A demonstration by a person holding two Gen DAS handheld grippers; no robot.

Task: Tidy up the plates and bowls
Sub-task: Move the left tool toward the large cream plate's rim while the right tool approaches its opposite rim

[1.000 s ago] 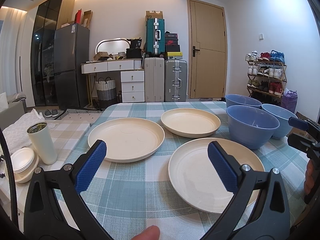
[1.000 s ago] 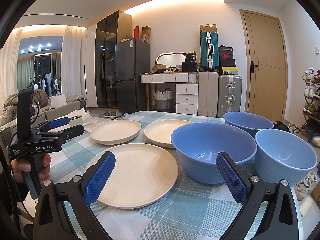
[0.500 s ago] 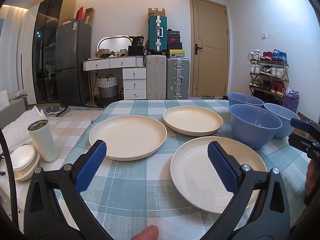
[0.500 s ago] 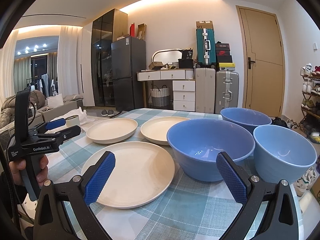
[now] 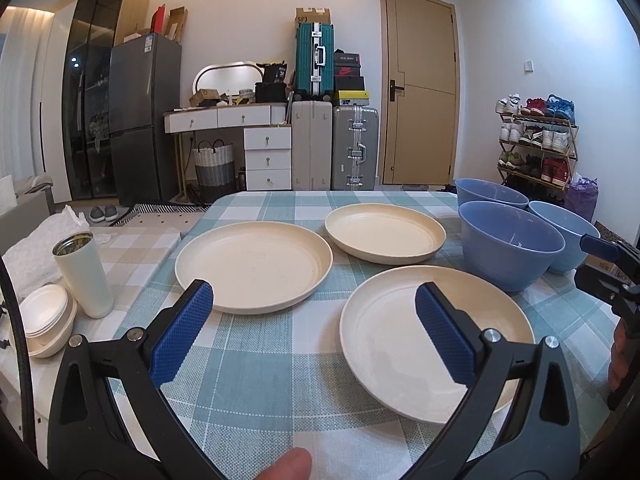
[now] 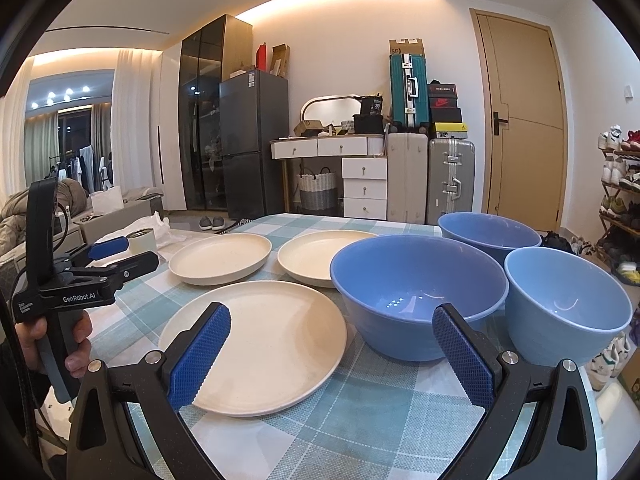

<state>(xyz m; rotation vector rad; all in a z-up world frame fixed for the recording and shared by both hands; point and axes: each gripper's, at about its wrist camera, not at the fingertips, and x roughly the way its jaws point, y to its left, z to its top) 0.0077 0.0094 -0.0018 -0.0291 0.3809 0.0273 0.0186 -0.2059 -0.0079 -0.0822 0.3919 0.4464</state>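
Three cream plates lie on the checked tablecloth: a near plate (image 5: 432, 332) (image 6: 264, 344), a left plate (image 5: 254, 266) (image 6: 220, 256) and a far plate (image 5: 384, 236) (image 6: 316, 254). Three blue bowls stand to the right: a large bowl (image 6: 416, 292) (image 5: 510, 254), a far bowl (image 6: 488, 234) (image 5: 490, 196) and a right bowl (image 6: 564, 304) (image 5: 568, 228). My left gripper (image 5: 314, 328) hovers open over the near edge, between the left and near plates. My right gripper (image 6: 330, 350) is open, spanning the near plate and the large bowl. Neither holds anything.
A white tumbler (image 5: 84, 272) and stacked small white bowls (image 5: 44, 320) sit on a lower surface left of the table (image 5: 264, 376). A shoe rack (image 5: 536, 140) stands right, suitcases (image 5: 334, 148) and drawers behind. A hand grips the left gripper's handle (image 6: 60, 320).
Both views have shifted slightly; the plates and bowls sit a little lower and closer in frame. Both grippers stay open and nothing on the table has moved.
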